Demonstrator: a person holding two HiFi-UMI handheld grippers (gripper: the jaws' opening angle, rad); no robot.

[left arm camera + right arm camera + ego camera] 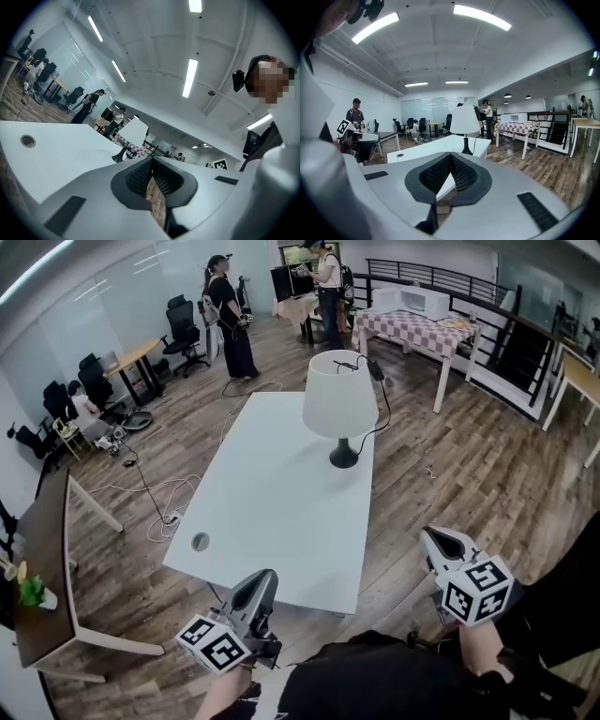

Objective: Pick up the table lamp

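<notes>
Left jaws: in the left gripper view the ribbed pads (140,176) are pressed together with nothing between them; only wooden floor shows below them.
Right jaws: in the right gripper view they are likewise closed and empty, meeting in a narrow seam.
Left gripper (265,576): held roughly level at the near edge of the white table (272,512), its marker cube toward the person.
Right gripper (429,532): over the wooden floor (469,465), off the table's near right corner and tilted slightly down.
Table lamp (339,399): upright on the far right part of the table, with a white shade on a dark stem and round dark base. It is well apart from both grippers and touched by neither.
Cord (382,409): dark; it hangs beside the shade and curves down to the lamp's base.
Grommet (200,541): a round hole in the tabletop near its near left corner.
Beyond the table: two standing people (230,315), office chairs (183,329) along the glass wall, and a checkered table (412,329) on the far right.
Left edge: a wooden desk (42,549) with a small green plant (33,592) on it.
</notes>
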